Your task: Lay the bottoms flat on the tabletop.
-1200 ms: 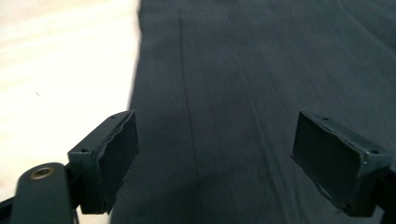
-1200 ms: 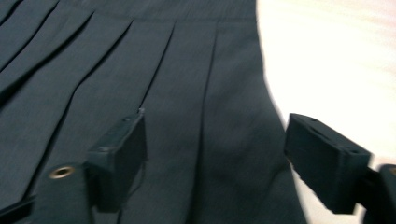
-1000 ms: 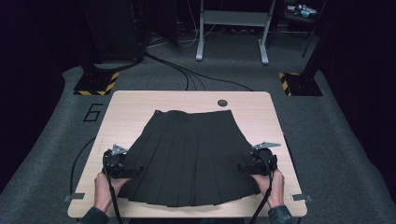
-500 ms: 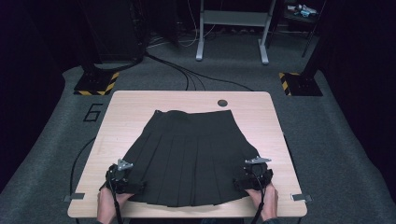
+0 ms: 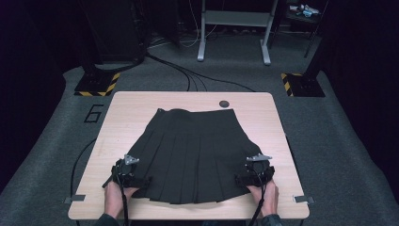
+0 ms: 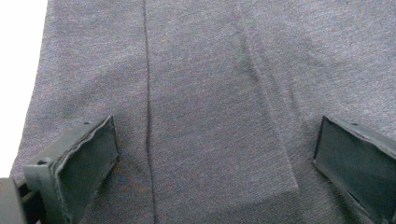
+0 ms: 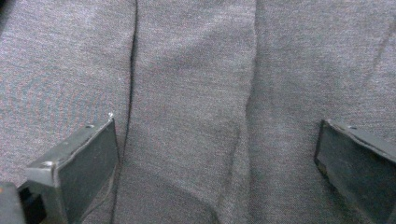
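Both my grippers have come back toward my edge of the table (image 5: 122, 101) since half a second ago, when they sat lower at the hem corners; now they rest on the skirt's near corners, hands behind them

Black pleated skirt (image 5: 190, 153) lies flat mid-table, waistband far, hem toward me, long axis running away from me, pleats fanning outward

Left gripper (image 5: 126, 173) on the near left hem corner, right gripper (image 5: 254, 170) on the near right corner, each about equally close to its own corner

Jaws of both spread wide, cloth flat between them, nothing pinched; fabric lies straight ahead and under the jaws in both gripper views

Next move likely turns on closing over the hem edge just below the jaws

Writing: a "6" (image 5: 94, 113) on the floor left of the table; no label readable on the skirt
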Demonstrator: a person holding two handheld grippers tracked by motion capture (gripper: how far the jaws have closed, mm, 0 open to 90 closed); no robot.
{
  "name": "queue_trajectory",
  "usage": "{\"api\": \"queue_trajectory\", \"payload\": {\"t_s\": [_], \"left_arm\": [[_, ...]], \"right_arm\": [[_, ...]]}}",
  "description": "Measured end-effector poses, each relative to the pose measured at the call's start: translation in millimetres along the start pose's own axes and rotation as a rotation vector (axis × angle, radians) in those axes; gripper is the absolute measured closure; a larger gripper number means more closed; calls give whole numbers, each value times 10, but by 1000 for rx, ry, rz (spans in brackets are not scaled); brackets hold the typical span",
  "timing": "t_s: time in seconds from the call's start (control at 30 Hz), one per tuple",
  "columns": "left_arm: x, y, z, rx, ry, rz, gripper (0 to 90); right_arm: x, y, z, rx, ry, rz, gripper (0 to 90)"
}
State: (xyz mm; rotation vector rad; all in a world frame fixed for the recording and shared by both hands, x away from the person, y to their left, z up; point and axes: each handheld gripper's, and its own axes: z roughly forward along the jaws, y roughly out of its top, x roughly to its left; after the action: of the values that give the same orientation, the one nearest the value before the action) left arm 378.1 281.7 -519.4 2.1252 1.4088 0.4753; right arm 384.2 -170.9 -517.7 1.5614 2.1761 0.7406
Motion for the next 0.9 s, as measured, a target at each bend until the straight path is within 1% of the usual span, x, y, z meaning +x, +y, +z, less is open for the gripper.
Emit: {"api": "queue_trajectory", "payload": {"t_s": [0.07,0.1,0.13,0.2,0.23,0.27,0.3,0.33,0.37,0.4,0.43,0.47,0.5,0.53,0.57,0.6,0.63,0.67,0.73,0.8,0.87,0.9], "left_arm": [[11,73,60,-5,1,-4,0],[20,106,78,3,0,2,0],[25,130,90,8,0,3,0],[39,196,146,2,-3,-2,0],[44,221,159,8,3,0,0],[54,250,183,4,3,3,0],[59,275,209,-2,0,-5,0],[68,305,224,6,-1,-7,0],[77,327,235,11,0,-2,0],[81,354,256,10,3,-6,0],[82,363,273,-2,3,-11,0],[91,372,273,5,1,-5,0],[88,376,270,6,2,-8,0],[89,376,260,2,7,-4,0],[93,373,229,3,14,4,0],[96,370,206,-1,15,3,0],[105,364,164,-10,13,-5,0],[118,361,121,-23,14,-7,0],[145,355,16,-43,11,-6,0],[164,345,-97,-67,8,-9,0],[183,321,-211,-92,8,-1,0],[191,305,-267,-96,7,0,0]], "right_arm": [[-44,73,46,9,-3,4,0],[-69,121,79,13,-4,10,0],[-95,161,107,14,-5,4,0],[-126,231,153,21,-4,12,0],[-157,283,184,29,-7,8,0],[-170,311,202,31,-7,8,0],[-189,345,226,33,-7,9,0],[-206,380,250,36,-10,14,0],[-221,413,272,38,-9,18,0],[-231,434,286,40,-11,23,0],[-242,467,308,42,-14,25,0],[-242,487,318,49,-12,32,0],[-258,502,328,47,-12,22,0],[-249,510,323,58,-9,34,0],[-252,509,314,54,-10,23,0],[-258,498,288,37,0,25,0],[-256,490,258,32,9,40,0],[-267,476,221,9,14,39,0],[-286,447,129,-22,23,33,0],[-298,413,22,-47,24,39,0],[-317,373,-93,-76,32,45,0],[-318,350,-152,-76,30,53,0]]}}
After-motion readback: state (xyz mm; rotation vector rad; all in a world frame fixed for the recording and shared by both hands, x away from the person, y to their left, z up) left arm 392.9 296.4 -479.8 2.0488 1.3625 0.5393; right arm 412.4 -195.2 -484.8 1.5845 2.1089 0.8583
